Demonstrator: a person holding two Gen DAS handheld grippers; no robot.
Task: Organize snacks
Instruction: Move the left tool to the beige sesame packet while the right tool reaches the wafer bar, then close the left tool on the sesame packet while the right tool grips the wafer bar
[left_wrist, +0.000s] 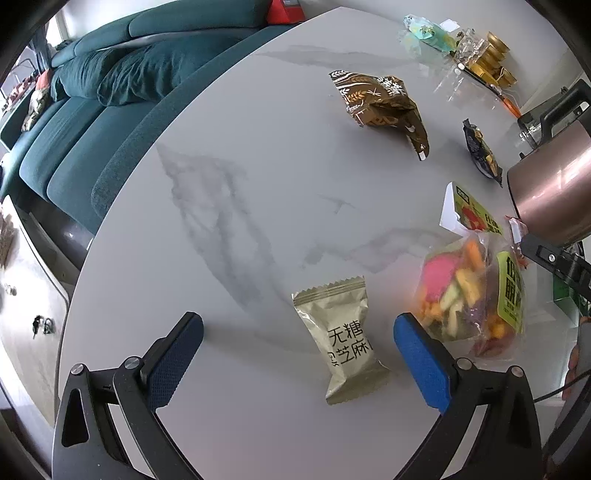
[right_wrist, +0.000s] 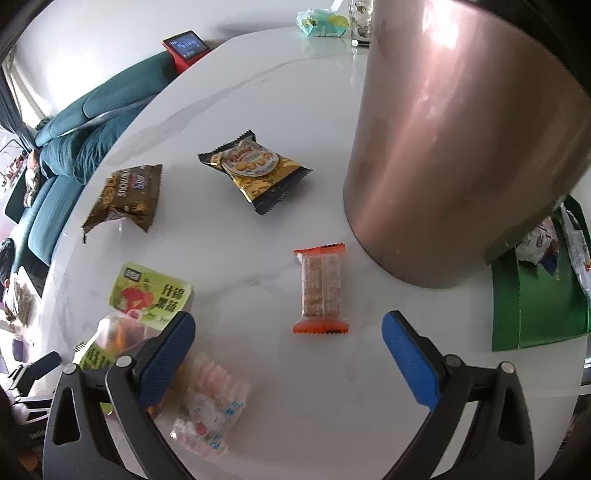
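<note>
— Left side?
— My left gripper (left_wrist: 298, 334) is spread wide, empty, above the white marble table (left_wrist: 258, 184); the gold sesame-candy packet (left_wrist: 341, 341) lies between its fingers.
— Right?
— My right gripper (right_wrist: 288, 328) gapes too, gripping nothing; the orange-ended clear wafer packet (right_wrist: 320, 290) lies between its blue pads (right_wrist: 168, 356).

Both wrist views look down close over the marble table (left_wrist: 258, 177), sharing the copper canister (right_wrist: 443, 147).

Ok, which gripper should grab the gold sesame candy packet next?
Left. The gold packet lies between the open fingers of the left gripper. The right gripper, also open, faces the orange-ended wafer bar instead.
</note>
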